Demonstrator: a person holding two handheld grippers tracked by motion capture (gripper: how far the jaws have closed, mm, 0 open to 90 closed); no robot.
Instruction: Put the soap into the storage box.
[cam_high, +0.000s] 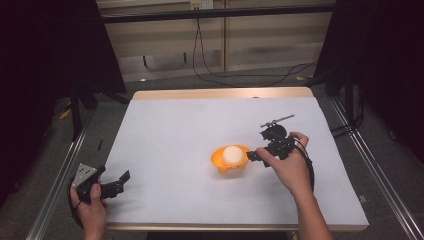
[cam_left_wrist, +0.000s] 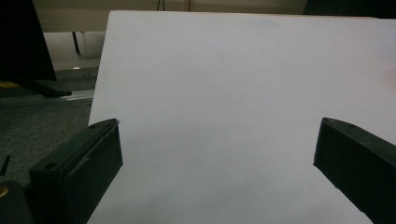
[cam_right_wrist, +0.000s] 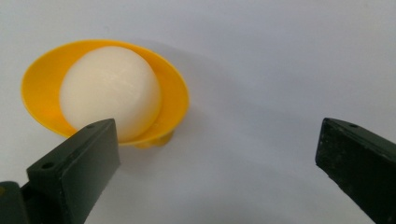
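The left hand (cam_high: 90, 207) lies nearest, at the near left corner of the surface (cam_high: 170, 130), with its forearm coming straight in from the near edge. It grips the left tool (cam_high: 122, 177) with the grey three-cornered plate on top, and the tool points right and a little far across the white sheet. In the left gripper view its two black jaws stand wide apart over bare white sheet, with nothing between them.

The right hand (cam_high: 285, 167) reaches in from the near right. Its forearm slants up toward the middle of the surface and its wrist is bent so that the right tool (cam_high: 252, 156) points left. The fingers wrap the tool's body from the near side, and a cable loops down beside the wrist.

In the right gripper view the right tool (cam_right_wrist: 215, 149) has its jaws spread as wide as they go, and they grip nothing. The orange bowl (cam_right_wrist: 175, 100) sits beyond the jaw at the left of that view, with no contact visible between them. A white ball (cam_right_wrist: 109, 91) rests inside the bowl.

In the high view the orange bowl (cam_high: 217, 160) stands a little right of the surface's centre, just left of the right tool's tips. The white ball (cam_high: 232, 155) rises above the bowl's rim.
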